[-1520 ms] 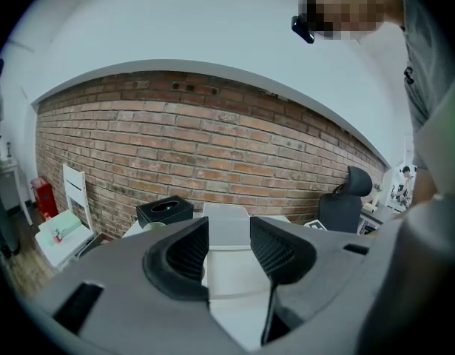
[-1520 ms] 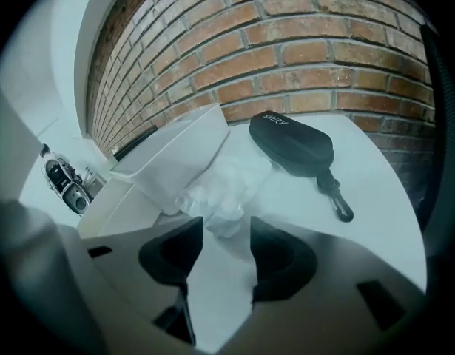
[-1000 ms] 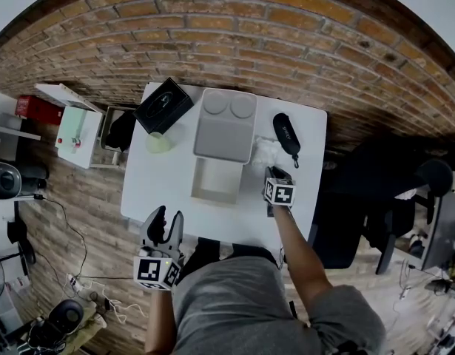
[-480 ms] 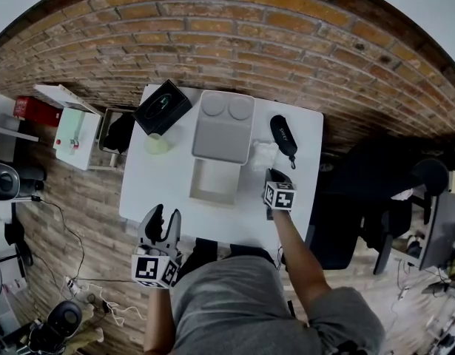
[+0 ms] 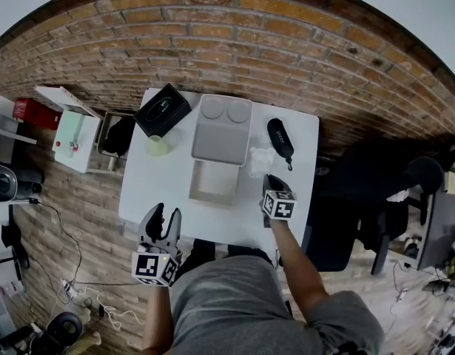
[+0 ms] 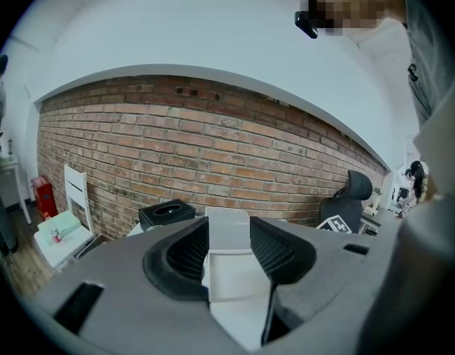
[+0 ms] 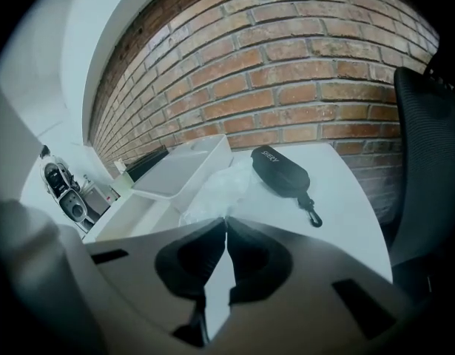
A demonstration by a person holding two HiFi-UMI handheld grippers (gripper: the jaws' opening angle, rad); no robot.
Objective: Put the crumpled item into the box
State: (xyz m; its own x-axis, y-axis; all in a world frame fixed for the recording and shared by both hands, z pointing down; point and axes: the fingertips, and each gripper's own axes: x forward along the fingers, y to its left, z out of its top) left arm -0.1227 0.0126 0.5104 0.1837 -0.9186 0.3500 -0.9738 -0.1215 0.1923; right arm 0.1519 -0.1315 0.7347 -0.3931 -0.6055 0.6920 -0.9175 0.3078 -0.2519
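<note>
— Why do we hold the right gripper (image 7: 226, 221) tilted down at that corner of the table (image 5: 149, 191)?

— Because the crumpled item (image 7: 221, 187) lies there, just right of the box (image 5: 214, 182) and beside the black glasses case (image 7: 280, 170). It is a clear, thin wad, so we come at its near edge. The jaws have just been closing, and now they press together. As far as we can judge, they pinch a fold of the film at their tips.

— And why is the left gripper (image 6: 228, 237) so far back?

— We have no work for it yet. It hovers at the near edge of the table, jaws spread wide with nothing between them, and looks across at the box.

— The box is ready, then?

— We think so. Its lid stands off behind it and the tray lies open and empty, just left of the wad. So we need only lift and carry it a short way over the wall.

— Any worry?

— A thin fold may slip out of so narrow a pinch.
</note>
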